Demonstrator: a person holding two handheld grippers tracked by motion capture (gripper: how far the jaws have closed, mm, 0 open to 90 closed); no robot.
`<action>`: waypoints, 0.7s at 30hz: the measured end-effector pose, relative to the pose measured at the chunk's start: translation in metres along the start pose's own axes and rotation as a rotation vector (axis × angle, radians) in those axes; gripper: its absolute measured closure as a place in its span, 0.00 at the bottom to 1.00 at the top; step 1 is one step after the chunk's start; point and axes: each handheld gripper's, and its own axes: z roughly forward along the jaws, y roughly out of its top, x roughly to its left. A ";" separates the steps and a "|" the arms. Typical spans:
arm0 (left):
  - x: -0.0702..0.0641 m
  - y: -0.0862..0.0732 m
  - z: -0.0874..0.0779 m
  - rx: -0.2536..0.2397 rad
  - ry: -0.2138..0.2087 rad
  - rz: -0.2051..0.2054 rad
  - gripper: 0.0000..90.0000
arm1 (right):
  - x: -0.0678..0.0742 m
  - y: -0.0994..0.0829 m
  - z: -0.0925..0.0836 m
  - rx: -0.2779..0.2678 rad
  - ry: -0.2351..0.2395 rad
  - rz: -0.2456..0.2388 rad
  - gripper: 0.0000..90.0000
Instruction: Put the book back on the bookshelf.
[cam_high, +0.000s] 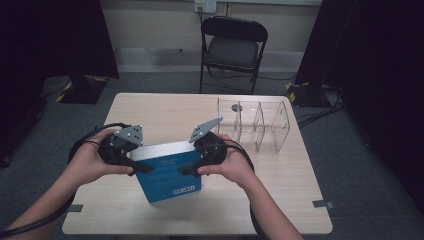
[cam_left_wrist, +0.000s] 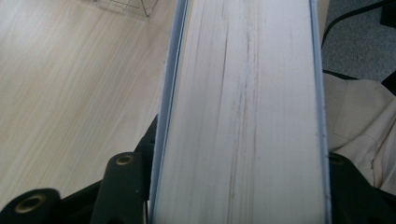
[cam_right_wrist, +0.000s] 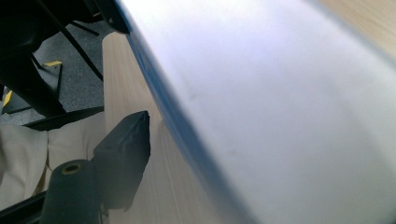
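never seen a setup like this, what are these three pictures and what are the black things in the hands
A person sits at a table and holds a hand-held tool in each hand. Each tool is a gripper with two black jaws that pinch things.

The high view is from a fixed camera above the table. It shows the left gripper and the right gripper meeting on a blue book, which stands tilted on the table. A clear rack with several compartments sits farther back, to the right, with a chair beyond the table.

The other two pictures come from small cameras riding on the grippers. In the left gripper view the book's page edge runs up between the jaws, which clamp it. In the right gripper view the cover sits very close and blurred; one jaw shows beside it, so I cannot tell whether it grips.
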 end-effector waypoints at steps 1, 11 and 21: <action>0.000 0.000 0.000 0.002 0.002 0.001 0.55 | 0.000 0.001 0.000 0.003 0.000 -0.001 0.27; 0.001 -0.001 0.000 -0.009 -0.006 -0.006 0.53 | 0.000 0.016 0.001 0.006 0.004 -0.008 0.28; 0.002 -0.002 0.001 -0.012 -0.007 -0.011 0.53 | -0.004 0.025 0.002 0.010 0.017 -0.053 0.30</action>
